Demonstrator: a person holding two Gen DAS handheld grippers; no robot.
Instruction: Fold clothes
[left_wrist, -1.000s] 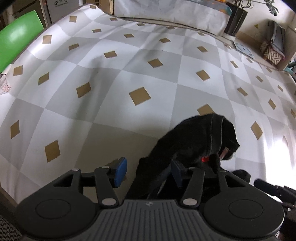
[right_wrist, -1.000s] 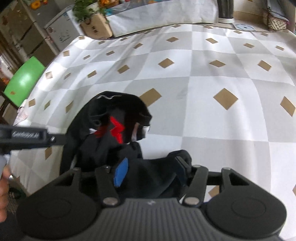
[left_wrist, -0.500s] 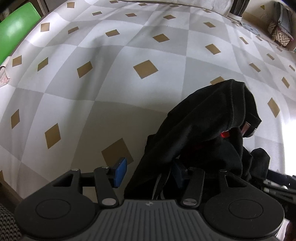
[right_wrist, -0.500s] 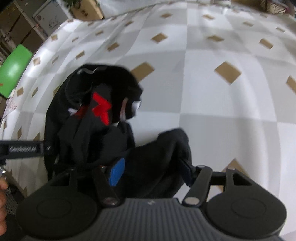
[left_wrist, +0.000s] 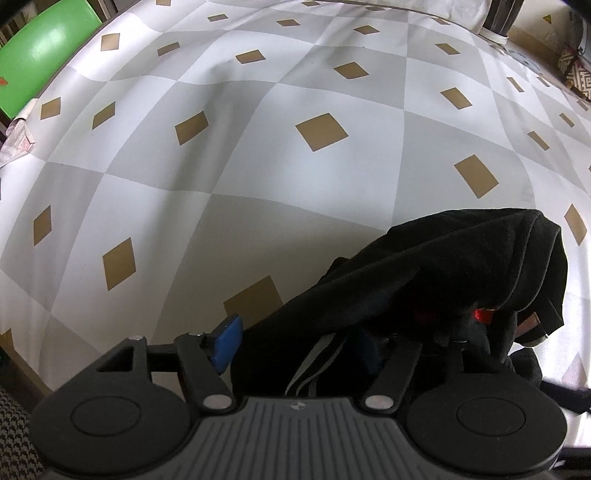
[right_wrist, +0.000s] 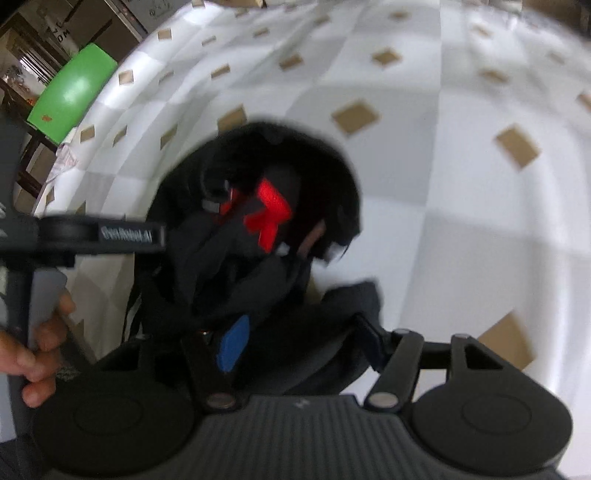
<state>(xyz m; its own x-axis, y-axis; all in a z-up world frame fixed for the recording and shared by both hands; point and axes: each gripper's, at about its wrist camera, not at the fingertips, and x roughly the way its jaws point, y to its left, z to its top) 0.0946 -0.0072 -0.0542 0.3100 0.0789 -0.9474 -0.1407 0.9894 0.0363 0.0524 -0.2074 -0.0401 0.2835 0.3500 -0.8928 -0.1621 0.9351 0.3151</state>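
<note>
A black garment (left_wrist: 461, 266) with a red mark (right_wrist: 271, 210) lies bunched on the checked tablecloth (left_wrist: 258, 147). My left gripper (left_wrist: 297, 347) points down at its near left edge. Its jaws are opening: the left blue pad (left_wrist: 229, 343) stands just clear of the cloth, and loose folds drape over the right finger. In the blurred right wrist view my right gripper (right_wrist: 301, 338) stands wide over the garment's near end, with slack cloth between its fingers. The left gripper's body (right_wrist: 103, 236) and the hand (right_wrist: 40, 350) holding it show at the left there.
The white and grey tablecloth with tan diamonds (right_wrist: 461, 184) stretches away behind the garment. A green chair (left_wrist: 40, 48) stands past the table's far left edge, with crumpled paper (left_wrist: 14, 144) near it. The table's near edge runs along the bottom left.
Both grippers have sunk closer to the table and tipped further down. The garment has settled onto the cloth and fills more of each view. The left jaws stand a little wider.
</note>
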